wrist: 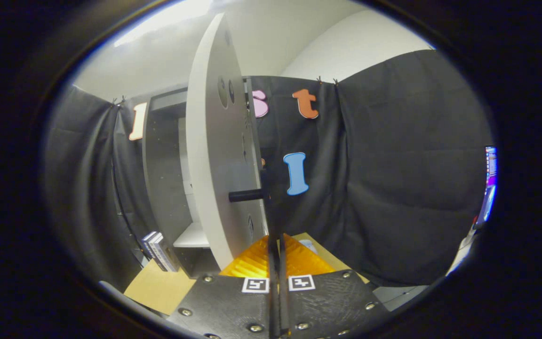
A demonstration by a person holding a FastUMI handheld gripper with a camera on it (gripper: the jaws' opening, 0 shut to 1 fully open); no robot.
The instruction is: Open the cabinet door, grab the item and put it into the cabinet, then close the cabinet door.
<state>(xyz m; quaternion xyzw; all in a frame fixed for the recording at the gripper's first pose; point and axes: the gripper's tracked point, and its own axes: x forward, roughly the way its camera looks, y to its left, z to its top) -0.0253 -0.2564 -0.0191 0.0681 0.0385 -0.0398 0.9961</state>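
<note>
The grey cabinet (pixel 163 179) stands beyond my fingers to the left, with a white shelf (pixel 193 235) showing inside. Its white door (pixel 210 155) is swung open and I see it nearly edge-on, just ahead of me. A black handle (pixel 247 195) sticks out of the door's face, and its thin vertical bar runs down between my orange fingers (pixel 252 261). My gripper (pixel 275 252) is shut on that handle bar. Two dark books (pixel 158 249) stand on the tan table (pixel 158 287) beside the cabinet's left foot.
A small pale object (pixel 308 245) lies on the table just beyond my right finger, mostly hidden. Black cloth walls close in behind and to both sides. A lit screen (pixel 490 183) glows at the far right.
</note>
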